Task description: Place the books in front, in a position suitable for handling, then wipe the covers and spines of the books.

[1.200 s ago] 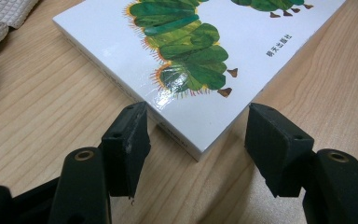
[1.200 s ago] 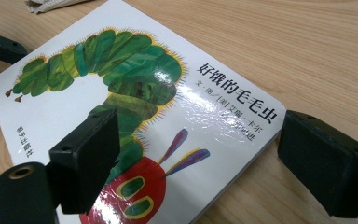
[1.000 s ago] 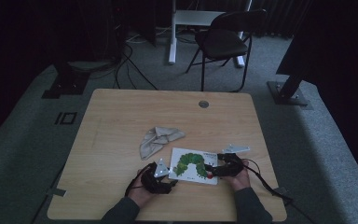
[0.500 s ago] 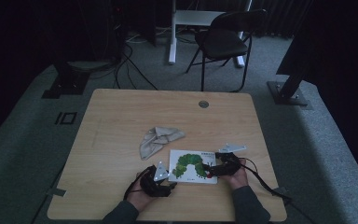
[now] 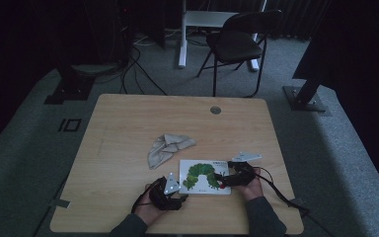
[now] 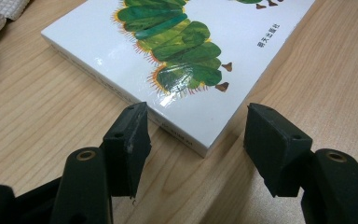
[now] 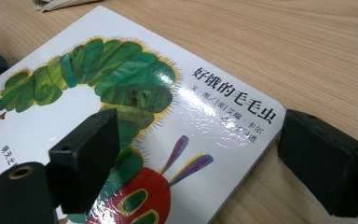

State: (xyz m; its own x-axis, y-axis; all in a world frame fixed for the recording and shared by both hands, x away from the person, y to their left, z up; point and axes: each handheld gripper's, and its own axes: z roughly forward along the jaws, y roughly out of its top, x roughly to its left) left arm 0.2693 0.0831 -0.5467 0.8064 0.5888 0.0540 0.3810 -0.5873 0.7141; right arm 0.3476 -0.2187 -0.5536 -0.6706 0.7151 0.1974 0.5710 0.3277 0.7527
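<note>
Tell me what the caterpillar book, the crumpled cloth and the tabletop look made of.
Book: thick board pages under a glossy laminated cover, judging by the glare and the chunky edge. Cloth: soft off-white textile, seemingly waffle-textured, lying in loose folds. Table: pale wood or wood-look laminate, matte, with visible grain lines.

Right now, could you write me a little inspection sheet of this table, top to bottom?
Surface: wooden table, with a round grommet near the far edge.
Job's things: caterpillar picture book, closed, lying flat.
Clutter: crumpled pale cloth beyond the book's left corner.
Grippers: left gripper open, jaws on either side of a book corner; right gripper open over the book's caterpillar-head end.
Cables: one cable trails from the right gripper off the table.
Surroundings: folding chair, floor cables, grey carpet.
</note>
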